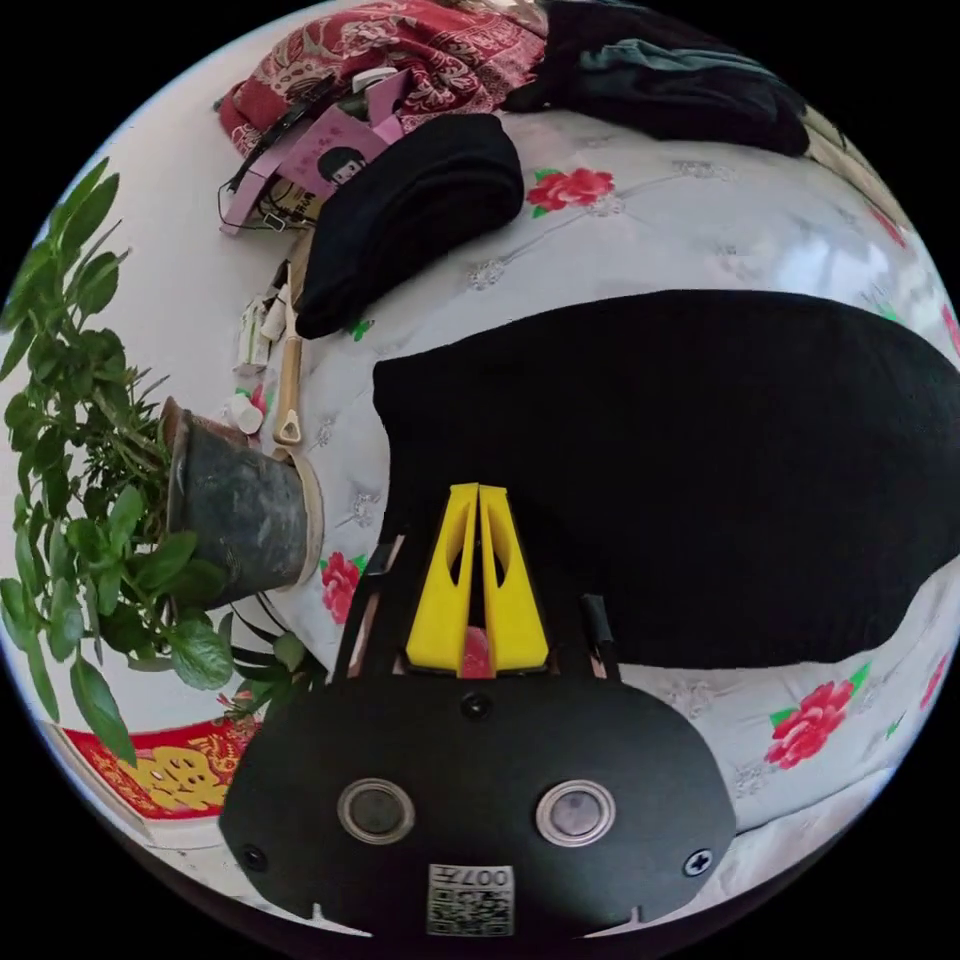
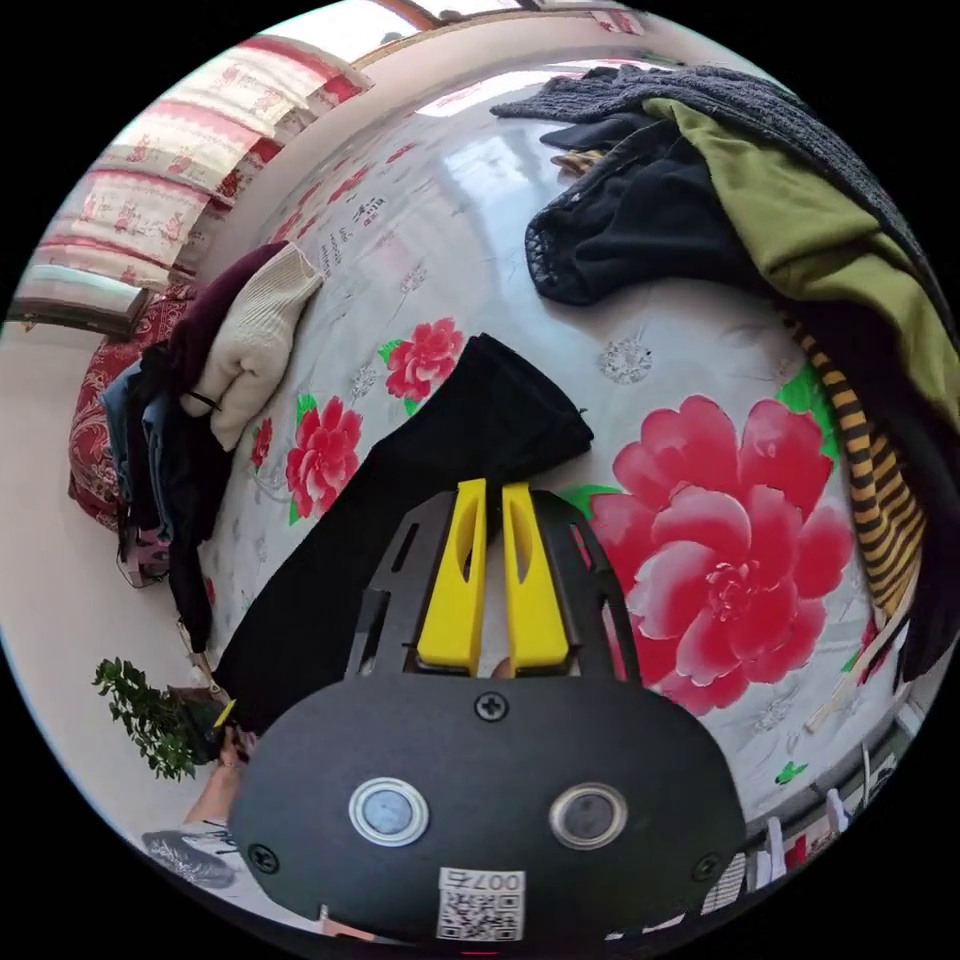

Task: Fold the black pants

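The black pants (image 1: 680, 470) lie flat on the flowered bed cover (image 1: 700, 220), a long strip in the right gripper view (image 2: 400, 500). The left gripper (image 1: 478, 492), at 6 o'clock, has its yellow jaws pressed together over the pants' edge; whether cloth is pinched, I cannot tell. The right gripper (image 2: 485, 488) has its jaws nearly together over the pants. A potted plant (image 1: 240, 510) sits at 9 o'clock, a clothes pile (image 2: 800, 200) at 1 o'clock.

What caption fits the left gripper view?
Closed tongs over black pants on a floral sheet, potted plant beside.
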### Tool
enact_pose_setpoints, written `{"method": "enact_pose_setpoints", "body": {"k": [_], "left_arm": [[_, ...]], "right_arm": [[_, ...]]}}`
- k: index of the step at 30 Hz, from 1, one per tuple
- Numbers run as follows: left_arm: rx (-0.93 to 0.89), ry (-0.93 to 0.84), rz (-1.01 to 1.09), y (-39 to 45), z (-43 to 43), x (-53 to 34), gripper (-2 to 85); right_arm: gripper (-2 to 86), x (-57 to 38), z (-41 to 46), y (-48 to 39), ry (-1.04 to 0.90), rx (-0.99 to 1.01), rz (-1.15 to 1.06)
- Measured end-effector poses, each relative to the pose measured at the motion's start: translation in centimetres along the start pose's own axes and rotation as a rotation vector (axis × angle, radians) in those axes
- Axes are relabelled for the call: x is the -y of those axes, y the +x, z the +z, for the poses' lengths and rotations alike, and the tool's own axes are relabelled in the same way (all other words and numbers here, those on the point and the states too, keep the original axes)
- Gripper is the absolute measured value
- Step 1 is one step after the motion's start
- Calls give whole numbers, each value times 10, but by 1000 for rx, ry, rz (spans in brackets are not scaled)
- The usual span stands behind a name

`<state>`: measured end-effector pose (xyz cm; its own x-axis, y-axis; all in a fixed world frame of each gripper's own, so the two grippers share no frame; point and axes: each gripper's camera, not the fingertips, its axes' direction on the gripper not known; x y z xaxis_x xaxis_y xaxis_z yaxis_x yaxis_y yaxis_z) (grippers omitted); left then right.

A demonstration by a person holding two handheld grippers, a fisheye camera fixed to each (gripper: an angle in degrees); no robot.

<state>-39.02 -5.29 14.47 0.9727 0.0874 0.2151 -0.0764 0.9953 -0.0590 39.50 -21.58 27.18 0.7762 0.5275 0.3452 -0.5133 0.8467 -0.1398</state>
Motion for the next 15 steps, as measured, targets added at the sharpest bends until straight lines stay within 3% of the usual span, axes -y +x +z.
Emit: {"method": "enact_pose_setpoints", "body": {"k": [5, 8, 11, 15], "left_arm": [[-163, 81, 103, 33, -28, -43, -10], [-136, 95, 102, 45, -32, -52, -9], [-112, 62, 157, 45, -31, -42, -10], [-179, 37, 175, 28, -26, -28, -9]], "right_arm": [[19, -76, -38, 67, 83, -247, 1], [31, -115, -55, 89, 103, -305, 43], [38, -157, -68, 58, 178, -136, -75], [37, -222, -20, -51, -44, 254, -491]]}}
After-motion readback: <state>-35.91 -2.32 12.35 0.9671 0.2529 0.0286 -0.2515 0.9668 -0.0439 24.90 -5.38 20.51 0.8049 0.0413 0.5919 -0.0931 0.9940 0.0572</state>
